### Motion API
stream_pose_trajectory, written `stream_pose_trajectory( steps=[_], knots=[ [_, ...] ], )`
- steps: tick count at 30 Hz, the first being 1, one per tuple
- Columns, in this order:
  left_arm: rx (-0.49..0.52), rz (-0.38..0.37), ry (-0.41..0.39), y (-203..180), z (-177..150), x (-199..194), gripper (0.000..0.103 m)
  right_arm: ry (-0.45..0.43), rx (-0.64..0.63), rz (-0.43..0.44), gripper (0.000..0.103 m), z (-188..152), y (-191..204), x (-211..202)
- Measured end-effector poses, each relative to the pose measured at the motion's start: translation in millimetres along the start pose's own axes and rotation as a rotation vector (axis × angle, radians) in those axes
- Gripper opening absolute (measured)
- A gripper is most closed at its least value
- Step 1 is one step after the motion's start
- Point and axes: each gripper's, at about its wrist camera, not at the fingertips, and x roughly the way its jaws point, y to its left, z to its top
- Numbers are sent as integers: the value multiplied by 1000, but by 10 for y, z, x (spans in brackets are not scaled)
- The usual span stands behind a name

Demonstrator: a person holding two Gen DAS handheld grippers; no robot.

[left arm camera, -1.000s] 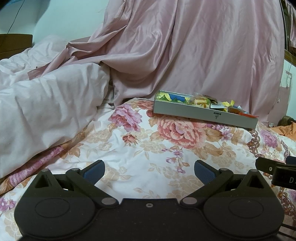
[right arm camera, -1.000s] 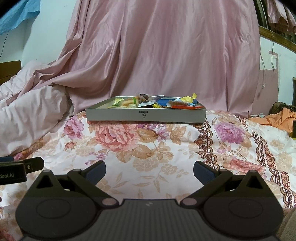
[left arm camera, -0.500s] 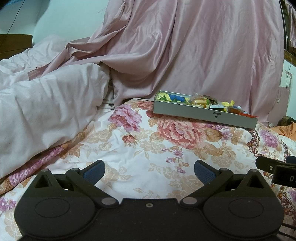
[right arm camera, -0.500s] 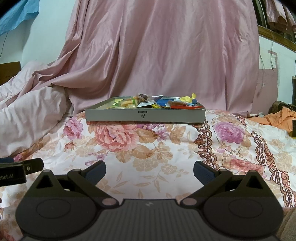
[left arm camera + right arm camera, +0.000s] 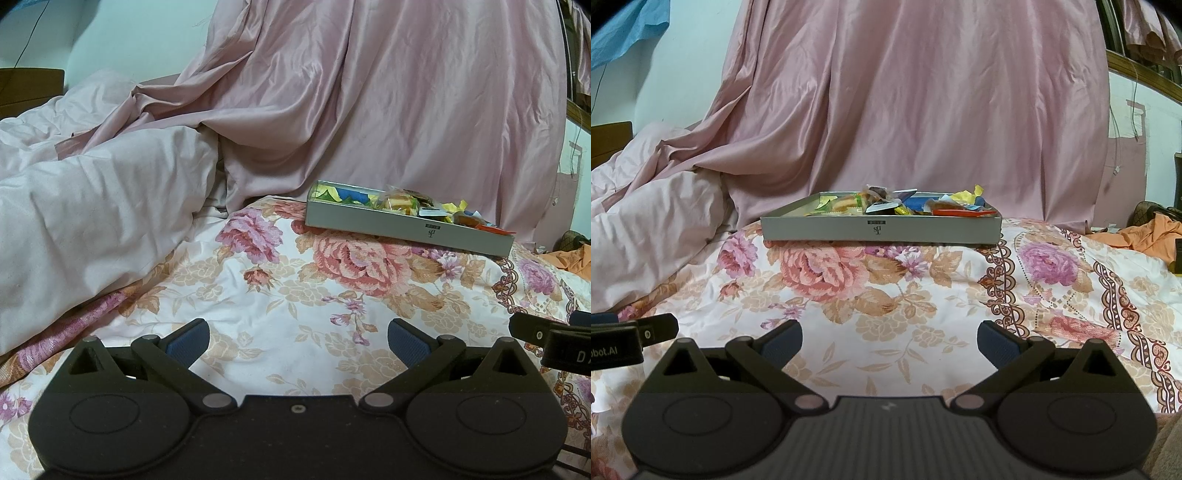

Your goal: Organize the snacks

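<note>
Left tool (image 5: 298, 338): jaws wide, nothing held, low over the floral-printed bedspread (image 5: 258, 295). Ahead and to its right sits the shallow grey cardboard tray (image 5: 369, 221) holding the mixed wrapped snacks (image 5: 400, 202).

Right tool (image 5: 889, 338): jaws wide, nothing held; tray (image 5: 827, 229) straight ahead, well apart.

Judgement: snacks lie loosely in the tray, none seen on the bedspread; this fits either sorting pending or collecting done. Step unsettled.
</note>
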Motion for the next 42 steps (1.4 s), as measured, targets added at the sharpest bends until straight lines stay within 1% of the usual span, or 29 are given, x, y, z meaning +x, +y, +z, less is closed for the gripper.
stream_pose_trajectory(
  steps=[42],
  knots=[
    [0,2,-1,-6,-5,1,102,5,4,1,103,-34,10,8]
  ],
)
